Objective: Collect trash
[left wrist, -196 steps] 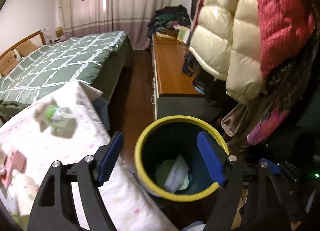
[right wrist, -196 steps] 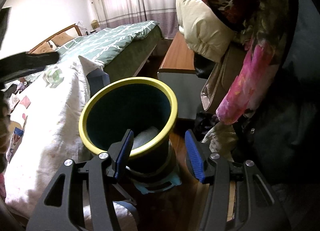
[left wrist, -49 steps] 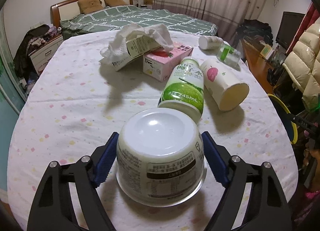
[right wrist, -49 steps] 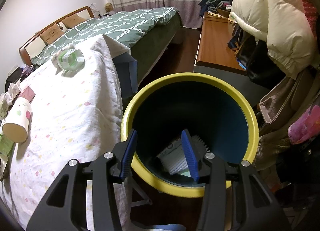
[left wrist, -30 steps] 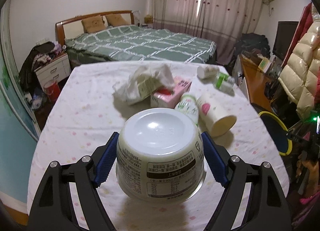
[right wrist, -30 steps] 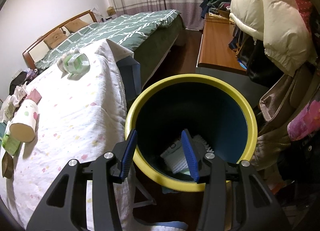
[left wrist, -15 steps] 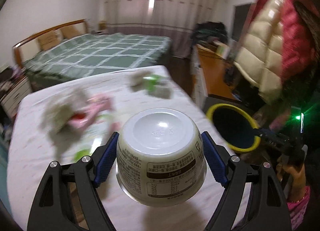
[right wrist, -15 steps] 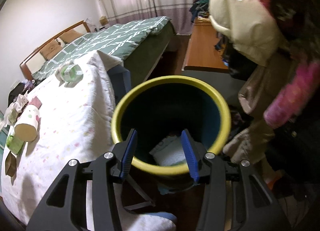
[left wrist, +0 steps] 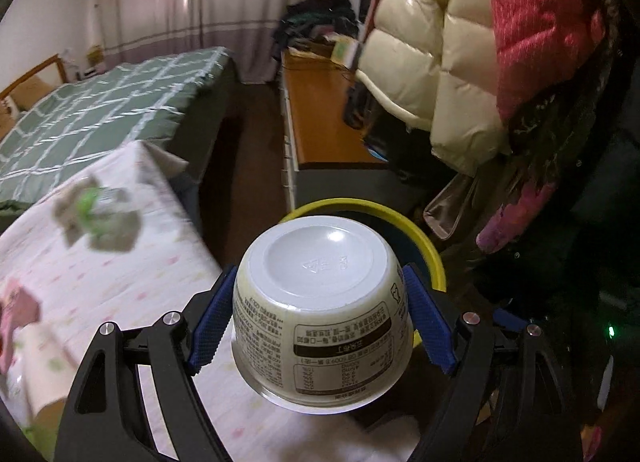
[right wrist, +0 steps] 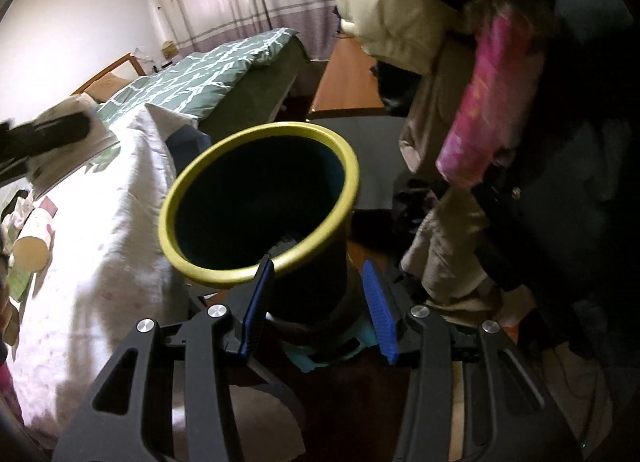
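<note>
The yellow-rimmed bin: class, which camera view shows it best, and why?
The right wrist view: the bin shows its whole yellow rim and dark inside. In the left wrist view the white cup hides most of it, leaving only an arc of rim.

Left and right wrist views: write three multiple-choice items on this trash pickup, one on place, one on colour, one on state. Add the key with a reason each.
1. Where is the white bowl?
A. Lying on the bed
B. Between the left gripper's blue pads, in front of the bin
C. At the bottom of the bin

2. What colour is the bin's rim?
A. Yellow
B. Red
C. White

3. What does the right gripper hold?
A. A paper cup
B. The white bowl
C. Nothing; its jaws stand apart with the bin's wall beyond them

Key: B, the left wrist view shows the upturned bowl pressed between both pads with the rim just behind it. A, both views show a yellow ring around a dark inside. C, the right wrist view shows no thing between the blue pads.
</note>
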Demonstrator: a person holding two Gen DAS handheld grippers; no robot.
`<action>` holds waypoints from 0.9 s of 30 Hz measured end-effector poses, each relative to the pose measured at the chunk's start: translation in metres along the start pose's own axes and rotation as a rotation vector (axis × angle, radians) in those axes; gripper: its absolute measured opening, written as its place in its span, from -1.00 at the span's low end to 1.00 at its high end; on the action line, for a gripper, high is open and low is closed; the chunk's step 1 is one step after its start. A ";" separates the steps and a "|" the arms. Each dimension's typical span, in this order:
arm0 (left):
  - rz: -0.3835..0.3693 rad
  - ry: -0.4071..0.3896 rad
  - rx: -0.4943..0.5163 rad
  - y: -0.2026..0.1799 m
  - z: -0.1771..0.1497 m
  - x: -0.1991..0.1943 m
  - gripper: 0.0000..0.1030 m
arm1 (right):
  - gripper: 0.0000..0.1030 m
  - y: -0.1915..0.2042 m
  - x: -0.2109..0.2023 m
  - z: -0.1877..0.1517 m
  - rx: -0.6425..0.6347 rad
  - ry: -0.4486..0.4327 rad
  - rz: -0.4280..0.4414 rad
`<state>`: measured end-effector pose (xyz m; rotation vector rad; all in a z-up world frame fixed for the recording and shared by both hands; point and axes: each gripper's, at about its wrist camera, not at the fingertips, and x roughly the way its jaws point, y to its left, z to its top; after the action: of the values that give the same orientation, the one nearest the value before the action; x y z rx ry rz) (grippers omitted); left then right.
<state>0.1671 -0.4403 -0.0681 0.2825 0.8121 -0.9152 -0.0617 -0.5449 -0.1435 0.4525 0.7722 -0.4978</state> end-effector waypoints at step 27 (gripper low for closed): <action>0.082 -0.068 -0.120 0.046 -0.018 -0.053 0.88 | -0.14 0.019 0.010 -0.005 -0.047 0.045 0.035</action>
<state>0.1766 -0.3711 -0.0466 0.1771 0.7837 -0.7923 -0.0474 -0.5294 -0.1507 0.4336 0.8161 -0.4375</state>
